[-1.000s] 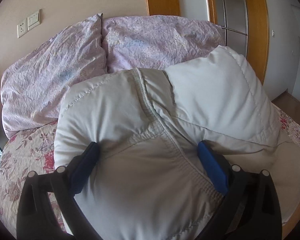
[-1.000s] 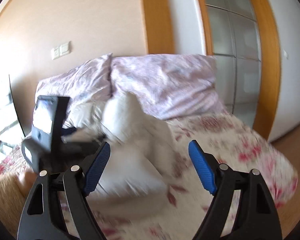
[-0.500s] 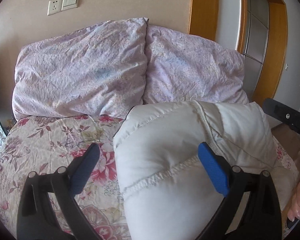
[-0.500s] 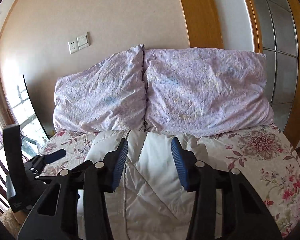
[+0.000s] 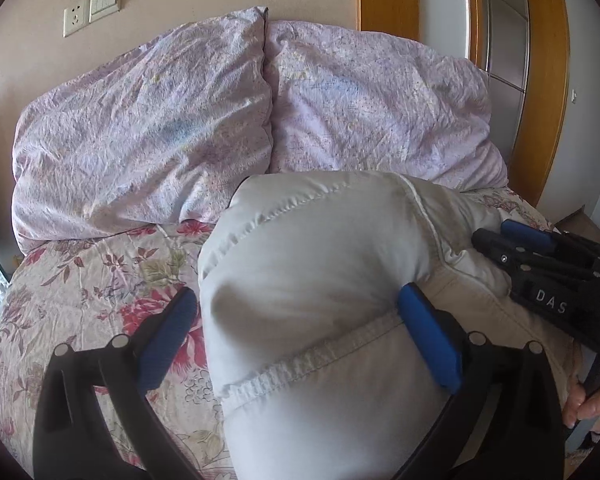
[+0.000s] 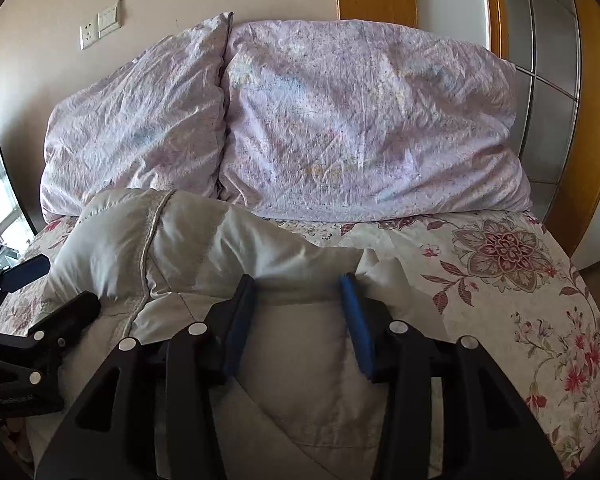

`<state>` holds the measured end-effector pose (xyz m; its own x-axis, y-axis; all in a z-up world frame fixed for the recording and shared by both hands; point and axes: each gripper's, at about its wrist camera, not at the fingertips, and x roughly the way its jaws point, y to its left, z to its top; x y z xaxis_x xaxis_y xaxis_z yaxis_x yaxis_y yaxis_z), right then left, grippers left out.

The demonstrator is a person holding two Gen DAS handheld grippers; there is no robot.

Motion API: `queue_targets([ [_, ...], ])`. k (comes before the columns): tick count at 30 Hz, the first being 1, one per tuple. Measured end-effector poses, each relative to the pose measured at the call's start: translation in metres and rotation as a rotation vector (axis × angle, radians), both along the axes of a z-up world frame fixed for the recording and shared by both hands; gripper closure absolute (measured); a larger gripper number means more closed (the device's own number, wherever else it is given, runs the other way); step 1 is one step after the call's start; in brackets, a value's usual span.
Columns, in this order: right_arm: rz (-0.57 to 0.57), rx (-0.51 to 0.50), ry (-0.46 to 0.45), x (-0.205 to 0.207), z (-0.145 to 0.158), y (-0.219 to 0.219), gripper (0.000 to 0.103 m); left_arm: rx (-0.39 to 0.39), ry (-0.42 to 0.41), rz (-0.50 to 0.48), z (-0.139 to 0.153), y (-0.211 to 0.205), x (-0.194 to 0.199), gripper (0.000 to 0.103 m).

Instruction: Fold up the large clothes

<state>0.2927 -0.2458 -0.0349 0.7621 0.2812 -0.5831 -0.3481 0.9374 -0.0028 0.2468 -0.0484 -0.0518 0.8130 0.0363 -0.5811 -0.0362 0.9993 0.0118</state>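
- Since half a second ago, the left wrist view shows the padded jacket (image 5: 312, 280) bulging fuller and closer between the fingers, and the right claw (image 5: 496, 238) now reaches in from the right and rests on the fabric, where only its edge showed before.
- Left wrist view: the left claw (image 5: 296, 320) stands wide open, its blue pads either side of the puffy fold, the right pad touching the cloth. The jacket lies on the flowered bed (image 5: 80, 280), just below the two lilac pillows (image 5: 148, 128).
- Right wrist view: the jaws have spread a little wider than before and have come down onto the garment. The right claw (image 6: 298, 300) is partly open with jacket (image 6: 204, 248) fabric bunched between its pads, pressing rather than clamping, as far as I can tell. The left claw (image 6: 40, 292) sits at the left edge.
- Judgement: the fold looks laid over; both claws seem to be patting it flat, so smoothing is the step in hand.
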Motion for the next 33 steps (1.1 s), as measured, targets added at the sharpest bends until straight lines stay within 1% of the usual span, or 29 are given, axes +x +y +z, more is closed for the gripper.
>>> queue_targets([
  [2,0.0,-0.004,-0.005,0.003,-0.006,0.0,0.056,-0.013,0.013,-0.006,-0.004,0.0,0.004,0.002],
  [5,0.007,0.014,0.014,0.01,-0.013,-0.004,0.055,-0.025,0.034,-0.008,-0.009,-0.001,0.01,0.002],
  [11,0.019,0.052,0.06,0.022,-0.028,-0.009,0.054,0.028,0.041,0.005,-0.014,-0.011,0.015,0.002],
  [14,0.022,0.064,0.09,0.028,-0.034,-0.01,0.054,0.039,0.05,0.007,-0.016,-0.014,0.019,0.002],
  [24,0.034,0.031,0.171,0.044,-0.047,-0.002,0.054,-0.003,0.098,-0.004,-0.029,-0.008,0.033,0.002],
  [33,0.045,0.03,0.215,0.055,-0.054,0.0,0.053,0.037,0.129,0.02,-0.034,-0.013,0.041,0.002],
])
